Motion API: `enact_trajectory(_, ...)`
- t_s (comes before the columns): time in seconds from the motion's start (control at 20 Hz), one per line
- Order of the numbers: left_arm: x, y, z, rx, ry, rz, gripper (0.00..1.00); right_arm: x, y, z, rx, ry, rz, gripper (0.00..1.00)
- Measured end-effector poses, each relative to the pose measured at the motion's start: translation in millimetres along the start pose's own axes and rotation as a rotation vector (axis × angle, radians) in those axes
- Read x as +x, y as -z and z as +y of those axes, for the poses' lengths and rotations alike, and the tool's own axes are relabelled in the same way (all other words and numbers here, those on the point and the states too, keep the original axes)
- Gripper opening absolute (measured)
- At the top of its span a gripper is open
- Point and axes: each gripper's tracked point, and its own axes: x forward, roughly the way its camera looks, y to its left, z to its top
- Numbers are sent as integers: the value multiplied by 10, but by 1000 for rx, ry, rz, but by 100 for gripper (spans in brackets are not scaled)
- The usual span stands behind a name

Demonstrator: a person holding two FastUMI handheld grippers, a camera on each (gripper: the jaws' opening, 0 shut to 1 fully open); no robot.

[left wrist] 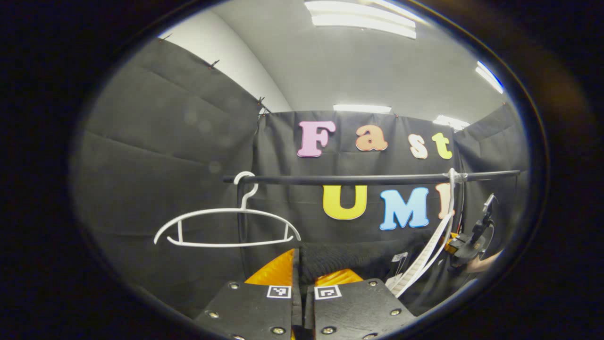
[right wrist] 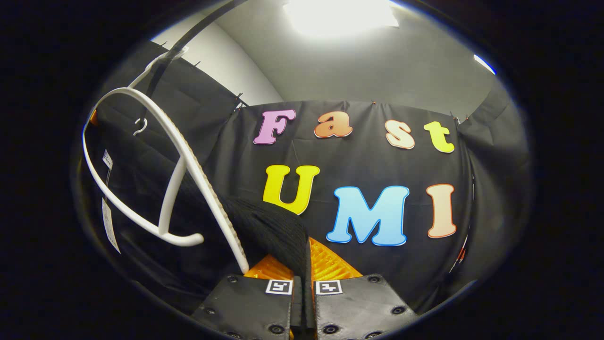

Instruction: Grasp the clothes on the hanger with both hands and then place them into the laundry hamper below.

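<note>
A black knit garment (left wrist: 344, 260) hangs from a white hanger (left wrist: 432, 252) that I see edge-on at the right of the left gripper view. My left gripper (left wrist: 302, 276) is shut on a fold of this cloth, which bulges out just past its fingertips. In the right gripper view the same garment (right wrist: 276, 229) drapes off the white hanger (right wrist: 163, 189), and my right gripper (right wrist: 306, 267) is shut on its knit edge, right beside the hanger's lower arm. The right gripper (left wrist: 472, 241) also appears far right in the left gripper view, with a hand behind it.
A black rail (left wrist: 368, 179) runs across the booth. An empty white hanger (left wrist: 226, 226) hangs at its left end. Paper tags (right wrist: 108, 222) dangle from the garment at the left of the right gripper view. The black cloth wall stands close behind.
</note>
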Motion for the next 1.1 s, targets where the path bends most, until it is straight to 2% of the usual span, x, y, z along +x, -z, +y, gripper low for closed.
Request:
enact_trajectory(0.25, -97, 458, 157, -46, -58, 73, 4, -111, 316, 160, -13, -59, 63, 4)
enact_trajectory(0.5, -381, 896, 252, -59, -115, 137, 3, -495, 508, 293, -42, -82, 125, 4)
enact_trajectory(0.6, -555, 1056, 228, -87, -127, 158, 3, -711, 561, 317, -80, -87, 141, 0)
enact_trajectory(0.75, -823, 1343, 233, -164, -141, 198, 3, -1064, 719, 327, -66, -69, 208, 4)
enact_trajectory(0.8, -918, 1441, 243, -182, -145, 214, 3, -1230, 761, 347, -72, -61, 237, 0)
enact_trajectory(0.85, -1020, 1518, 252, -192, -151, 227, 3, -1398, 769, 387, -81, -61, 258, 4)
enact_trajectory(1.1, -1517, 1923, 224, -234, -133, 300, 5, -2220, 688, 493, -74, -36, 316, 4)
